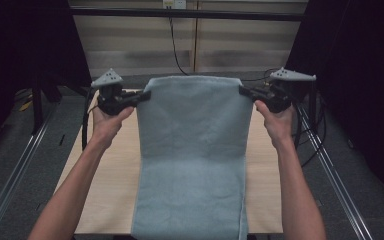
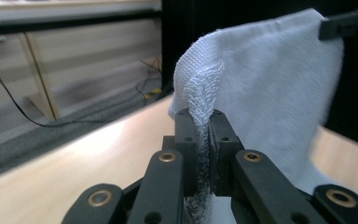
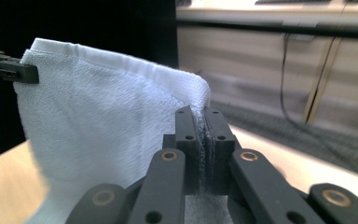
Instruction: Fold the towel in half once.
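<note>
While we hold the pale blue-grey towel [image 1: 192, 150] up by its two far corners, the rest of it slopes down twd us, w/ the lower part lying on the light wood table [image 1: 112, 190] and the near end hanging over the table's front edge. Our left gripper [image 1: 142, 95] is clamped on the towel's top-left corner; in the left gripper view [image 2: 204, 122] both black jaws press the bunched hem betw. them, fabric squeezed tight in the gap. Our right gripper [image 1: 244, 91] is clamped on the top-right corner the same way; in the right gripper view [image 3: 200, 122] the jaws pinch the cloth edge, w/ the towel [image 3: 102, 121] stretching off to the other gripper [image 3: 9, 71] at far left. Top edge betw. the two grips runs abt level, slightly slack, above the table's far side. Both hands [image 1: 107, 120] sit outboard of the towel, one each side, grippers pointing inward twd each other. In the left gripper view the towel [image 2: 270, 88] hangs as a broad sheet to the right, w/ the right gripper's tip [image 2: 347, 23] biting its far corner.
</note>
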A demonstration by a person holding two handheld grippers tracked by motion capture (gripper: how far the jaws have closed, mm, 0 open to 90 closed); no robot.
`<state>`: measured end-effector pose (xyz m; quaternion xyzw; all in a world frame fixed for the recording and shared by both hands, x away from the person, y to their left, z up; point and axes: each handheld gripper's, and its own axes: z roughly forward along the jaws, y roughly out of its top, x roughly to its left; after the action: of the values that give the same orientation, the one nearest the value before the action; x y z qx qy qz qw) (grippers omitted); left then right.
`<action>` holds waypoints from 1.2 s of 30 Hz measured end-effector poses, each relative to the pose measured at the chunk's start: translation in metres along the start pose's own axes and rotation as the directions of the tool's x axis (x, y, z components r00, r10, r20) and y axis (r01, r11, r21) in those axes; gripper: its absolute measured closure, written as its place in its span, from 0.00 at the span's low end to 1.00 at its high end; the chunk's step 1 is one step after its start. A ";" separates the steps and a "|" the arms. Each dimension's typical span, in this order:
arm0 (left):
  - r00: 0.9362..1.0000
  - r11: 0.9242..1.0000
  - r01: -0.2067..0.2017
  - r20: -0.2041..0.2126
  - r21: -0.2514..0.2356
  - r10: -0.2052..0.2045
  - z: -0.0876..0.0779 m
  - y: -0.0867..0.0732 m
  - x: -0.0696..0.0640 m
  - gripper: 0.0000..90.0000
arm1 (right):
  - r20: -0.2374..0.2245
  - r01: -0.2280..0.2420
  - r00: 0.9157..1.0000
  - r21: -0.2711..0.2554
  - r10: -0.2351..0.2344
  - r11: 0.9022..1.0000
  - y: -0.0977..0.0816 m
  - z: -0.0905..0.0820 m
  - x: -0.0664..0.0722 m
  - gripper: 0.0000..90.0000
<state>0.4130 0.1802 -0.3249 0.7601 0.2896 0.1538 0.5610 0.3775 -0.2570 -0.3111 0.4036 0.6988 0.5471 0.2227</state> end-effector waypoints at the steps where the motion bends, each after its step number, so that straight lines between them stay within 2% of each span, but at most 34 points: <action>1: 1.000 1.000 -0.006 0.007 0.017 0.006 0.000 -0.007 -0.004 0.94 | -0.011 0.001 1.000 0.015 -0.001 1.000 -0.008 0.000 0.002 0.96; 2: 0.999 0.999 -0.010 0.033 0.037 0.008 -0.003 -0.022 -0.011 0.94 | -0.015 0.005 1.000 0.035 -0.004 0.999 -0.016 -0.001 0.004 0.96; 4: 0.998 0.999 -0.010 0.058 0.052 0.007 -0.008 -0.037 -0.019 0.94 | -0.033 0.001 0.999 0.067 0.001 0.998 -0.033 -0.004 0.009 0.96; 5: 0.998 0.998 -0.008 0.065 0.064 0.004 -0.009 -0.046 -0.023 0.94 | -0.041 0.009 0.999 0.080 -0.006 0.997 -0.041 -0.006 0.012 0.96; 6: 0.998 0.998 -0.008 0.065 0.064 0.004 -0.009 -0.046 -0.023 0.94 | -0.053 0.005 0.999 0.094 0.000 0.996 -0.050 -0.008 0.015 0.96; 7: 0.997 0.997 -0.002 0.071 0.072 -0.003 -0.011 -0.055 -0.026 0.94 | -0.053 0.005 0.999 0.094 0.000 0.996 -0.050 -0.008 0.015 0.96; 8: 0.996 0.997 0.008 0.084 0.077 -0.015 -0.013 -0.064 -0.029 0.94 | -0.077 -0.003 0.997 0.121 0.012 0.993 -0.067 -0.010 0.020 0.96; 9: 0.995 0.995 0.025 0.089 0.096 -0.034 -0.014 -0.073 -0.031 0.94 | -0.088 0.002 0.996 0.142 0.011 0.990 -0.076 -0.011 0.024 0.96; 10: 0.994 0.992 0.032 0.101 0.125 -0.045 -0.017 -0.091 -0.037 0.94 | -0.096 0.008 0.995 0.163 0.008 0.987 -0.085 -0.012 0.028 0.96; 11: 0.993 0.987 0.035 0.104 0.155 -0.052 -0.018 -0.101 -0.040 0.94 | -0.111 0.007 0.994 0.180 0.013 0.984 -0.094 -0.014 0.032 0.96; 12: 0.993 0.987 0.035 0.104 0.155 -0.052 -0.018 -0.101 -0.040 0.94 | -0.111 0.007 0.994 0.180 0.013 0.984 -0.094 -0.014 0.032 0.96; 13: 0.993 0.984 0.034 0.107 0.177 -0.054 -0.020 -0.110 -0.044 0.94 | -0.130 0.016 0.991 0.222 0.013 0.975 -0.112 -0.016 0.041 0.96; 14: 0.992 0.980 0.037 0.114 0.195 -0.061 -0.022 -0.120 -0.047 0.94 | -0.130 0.016 0.991 0.222 0.013 0.975 -0.112 -0.016 0.041 0.96; 15: 0.989 0.975 0.048 0.124 0.216 -0.076 -0.024 -0.129 -0.050 0.94 | -0.151 0.021 0.988 0.265 0.020 0.964 -0.131 -0.019 0.049 0.96; 16: 0.987 0.970 0.051 0.135 0.236 -0.085 -0.026 -0.138 -0.054 0.94 | -0.151 0.021 0.988 0.265 0.020 0.964 -0.131 -0.019 0.049 0.96; 17: 0.987 0.961 0.047 0.133 0.274 -0.086 -0.026 -0.145 -0.059 0.94 | -0.160 0.024 0.987 0.316 0.028 0.949 -0.150 -0.021 0.056 0.96; 18: 0.988 0.953 0.035 0.132 0.301 -0.078 -0.027 -0.151 -0.064 0.94 | -0.160 0.024 0.987 0.316 0.028 0.949 -0.150 -0.021 0.056 0.96; 19: 0.986 0.946 0.030 0.147 0.323 -0.081 -0.028 -0.157 -0.068 0.94 | -0.167 0.015 0.985 0.336 0.043 0.942 -0.160 -0.023 0.060 0.96; 21: 0.984 0.928 0.002 0.163 0.372 -0.068 -0.029 -0.168 -0.077 0.94 | -0.173 0.025 0.984 0.375 0.044 0.927 -0.176 -0.027 0.067 0.96; 22: 0.983 0.915 -0.011 0.170 0.403 -0.063 -0.030 -0.178 -0.083 0.94 | -0.181 0.037 0.983 0.416 0.042 0.908 -0.187 -0.030 0.072 0.96; 23: 0.982 0.907 0.001 0.171 0.420 -0.080 -0.029 -0.187 -0.085 0.94 | -0.178 0.037 0.983 0.428 0.044 0.903 -0.191 -0.031 0.073 0.96; 24: 0.982 0.907 0.001 0.171 0.420 -0.080 -0.029 -0.187 -0.085 0.94 | -0.173 0.036 0.984 0.455 0.049 0.890 -0.197 -0.033 0.075 0.96; 25: 0.983 0.898 -0.002 0.167 0.440 -0.080 -0.028 -0.194 -0.086 0.94 | -0.173 0.036 0.984 0.455 0.049 0.890 -0.197 -0.033 0.075 0.96; 26: 0.982 0.895 -0.009 0.173 0.447 -0.077 -0.027 -0.199 -0.086 0.94 | -0.173 0.030 0.983 0.466 0.057 0.884 -0.202 -0.034 0.076 0.96; 27: 0.981 0.899 -0.003 0.177 0.438 -0.083 -0.027 -0.201 -0.085 0.93 | -0.175 0.021 0.982 0.465 0.068 0.885 -0.206 -0.036 0.076 0.96; 28: 0.983 0.898 0.007 0.164 0.439 -0.087 -0.027 -0.200 -0.083 0.94 | -0.171 0.021 0.983 0.473 0.068 0.881 -0.211 -0.036 0.076 0.96; 29: 0.985 0.900 0.005 0.154 0.436 -0.080 -0.026 -0.200 -0.082 0.94 | -0.170 0.026 0.983 0.474 0.062 0.880 -0.212 -0.036 0.076 0.96; 31: 0.987 0.906 0.018 0.135 0.422 -0.082 -0.021 -0.200 -0.075 0.94 | -0.158 0.036 0.986 0.476 0.046 0.879 -0.211 -0.032 0.075 0.96; 32: 0.989 0.905 0.024 0.121 0.425 -0.083 -0.018 -0.199 -0.072 0.94 | -0.158 0.036 0.986 0.476 0.046 0.879 -0.211 -0.032 0.075 0.96; 33: 0.991 0.903 0.019 0.111 0.430 -0.074 -0.015 -0.197 -0.069 0.94 | -0.134 0.039 0.990 0.478 0.029 0.878 -0.209 -0.025 0.071 0.96; 34: 0.995 0.905 0.024 0.079 0.424 -0.063 -0.008 -0.194 -0.063 0.94 | -0.127 0.036 0.992 0.478 0.028 0.878 -0.208 -0.021 0.068 0.96; 35: 0.995 0.905 0.024 0.079 0.424 -0.063 -0.008 -0.194 -0.063 0.94 | -0.127 0.036 0.992 0.478 0.028 0.878 -0.208 -0.021 0.068 0.96; 36: 0.995 0.905 0.031 0.076 0.425 -0.070 -0.004 -0.192 -0.059 0.94 | -0.115 0.028 0.993 0.475 0.031 0.880 -0.205 -0.013 0.062 0.96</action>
<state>0.3131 0.1861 -0.4993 0.8620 0.3103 0.0386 0.3990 0.2663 -0.2305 -0.4927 0.4130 0.8232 0.3823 0.0745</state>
